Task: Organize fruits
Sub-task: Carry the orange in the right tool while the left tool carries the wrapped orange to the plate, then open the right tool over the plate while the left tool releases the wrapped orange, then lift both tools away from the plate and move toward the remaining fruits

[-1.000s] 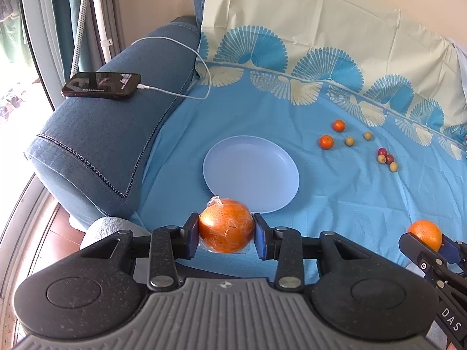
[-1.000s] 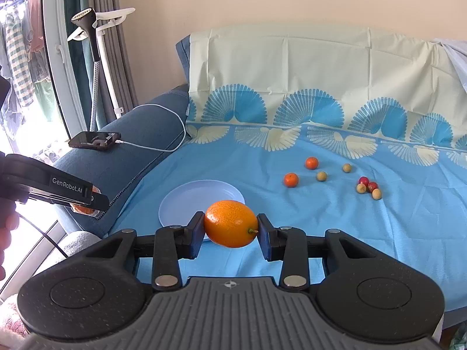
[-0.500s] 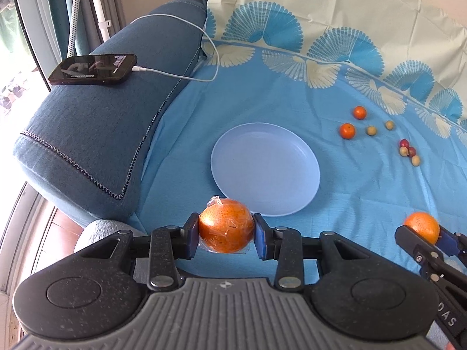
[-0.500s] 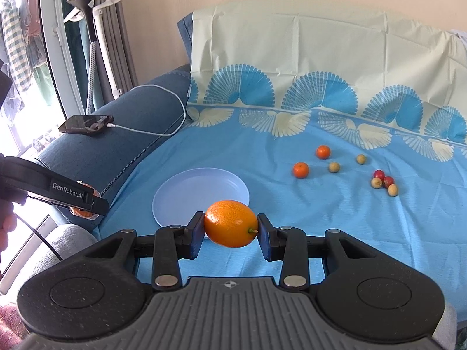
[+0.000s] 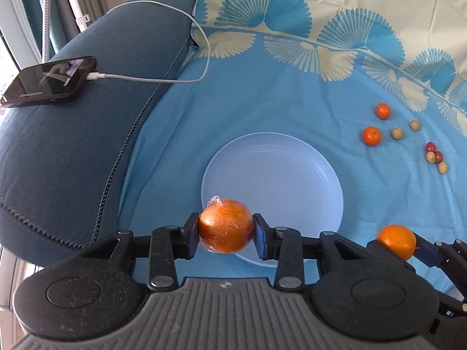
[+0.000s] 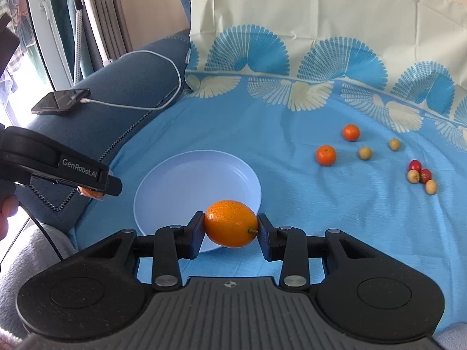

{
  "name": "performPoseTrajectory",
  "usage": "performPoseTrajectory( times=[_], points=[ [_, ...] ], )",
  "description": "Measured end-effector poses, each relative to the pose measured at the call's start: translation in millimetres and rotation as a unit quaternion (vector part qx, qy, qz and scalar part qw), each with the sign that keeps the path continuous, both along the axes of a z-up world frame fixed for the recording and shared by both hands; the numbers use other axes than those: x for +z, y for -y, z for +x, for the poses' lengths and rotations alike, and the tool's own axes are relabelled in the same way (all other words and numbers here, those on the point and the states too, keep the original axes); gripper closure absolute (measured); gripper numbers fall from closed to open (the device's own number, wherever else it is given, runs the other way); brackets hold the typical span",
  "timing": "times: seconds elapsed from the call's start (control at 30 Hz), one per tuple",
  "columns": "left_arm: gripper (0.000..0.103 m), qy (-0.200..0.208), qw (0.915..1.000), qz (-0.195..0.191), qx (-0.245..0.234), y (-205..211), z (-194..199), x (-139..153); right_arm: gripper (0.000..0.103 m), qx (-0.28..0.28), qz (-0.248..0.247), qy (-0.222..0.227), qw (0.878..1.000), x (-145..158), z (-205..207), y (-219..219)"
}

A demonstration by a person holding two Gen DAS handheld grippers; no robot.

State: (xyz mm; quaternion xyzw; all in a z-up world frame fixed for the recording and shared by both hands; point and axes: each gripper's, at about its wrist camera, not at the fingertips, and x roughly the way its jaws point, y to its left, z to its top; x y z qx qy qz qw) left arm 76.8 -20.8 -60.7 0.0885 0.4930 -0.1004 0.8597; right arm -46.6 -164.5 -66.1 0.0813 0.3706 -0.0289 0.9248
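My left gripper (image 5: 226,229) is shut on a plastic-wrapped orange (image 5: 226,226) above the near left rim of the pale blue plate (image 5: 280,175). My right gripper (image 6: 230,229) is shut on a smooth oval orange (image 6: 230,224) over the plate's (image 6: 189,180) near right rim. In the left wrist view the right gripper with its oval orange (image 5: 397,240) appears at lower right. Two small tangerines (image 6: 326,155) (image 6: 351,132), several tan fruits (image 6: 364,153) and two red ones (image 6: 414,165) lie on the blue sheet to the right.
A phone (image 5: 48,81) on a white charging cable (image 5: 163,80) rests on the dark blue sofa arm (image 5: 73,145) at left. The patterned blue sheet (image 6: 321,204) covers the seat and backrest. A curtain and a window stand at far left.
Both grippers have moved forward and down toward the plate, each still holding its orange. The plate and loose fruits look larger and nearer.
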Motion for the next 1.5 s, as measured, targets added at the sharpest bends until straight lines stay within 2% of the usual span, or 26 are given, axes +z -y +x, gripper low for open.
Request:
performPoseTrajectory(
  times=[0.33,0.53,0.57,0.6,0.63,0.67,0.7,0.73,0.83,0.97,1.1,1.23,1.4,1.5],
  points=[
    [0.061,-0.017,0.9990,0.041,-0.003,16.3,39.8,-43.7,0.063,0.021,-0.008,-0.040,0.999,-40.6,53.6,-2.8],
    [0.061,-0.032,0.9978,0.058,0.002,19.5,58.7,-59.4,0.063,0.030,-0.013,-0.049,0.998,-52.5,73.8,-5.9],
    [0.055,-0.039,0.9974,0.060,0.001,20.1,61.3,-60.9,0.063,0.035,-0.010,-0.051,0.998,-53.5,76.8,-5.6],
    [0.035,-0.044,0.9971,0.062,-0.001,20.3,63.4,-61.3,0.063,0.038,-0.006,-0.053,0.998,-53.8,79.4,-5.6],
    [0.023,-0.042,0.9972,0.062,-0.005,20.7,64.1,-60.0,0.055,0.037,-0.004,-0.050,0.998,-52.8,80.5,-5.0],
    [0.004,-0.034,0.9974,0.063,-0.008,20.5,63.2,-56.6,0.046,0.036,-0.004,-0.047,0.998,-51.1,81.3,-4.2],
    [0.000,-0.022,0.9975,0.066,-0.011,20.1,60.7,-52.1,0.030,0.035,-0.006,-0.044,0.998,-48.6,81.4,-3.4],
    [0.001,-0.011,0.9974,0.069,-0.013,20.1,57.4,-47.0,0.022,0.031,-0.011,-0.038,0.999,-45.3,79.9,-3.2],
    [0.000,-0.019,0.9968,0.074,-0.024,21.0,50.2,-33.3,0.017,0.022,-0.021,-0.028,0.999,-33.6,69.1,0.7],
    [0.000,-0.044,0.9975,0.050,-0.024,16.2,35.5,-4.2,0.016,-0.011,0.002,-0.028,1.000,-13.4,43.6,14.1],
    [0.000,-0.054,0.9978,0.018,-0.034,15.5,12.4,45.5,0.015,-0.051,0.023,-0.019,0.998,10.3,7.2,30.7],
    [0.000,-0.020,0.9983,-0.010,-0.053,13.1,-21.9,112.4,0.015,-0.098,0.035,0.001,0.995,35.5,-32.7,46.6],
    [0.000,0.020,0.9967,-0.001,-0.078,17.3,-65.4,187.3,0.014,-0.149,0.040,0.041,0.987,65.4,-83.3,64.6],
    [0.000,0.038,0.9961,-0.013,-0.078,14.7,-94.1,224.3,0.013,-0.171,0.043,0.063,0.982,79.1,-111.2,72.6]
  ],
)
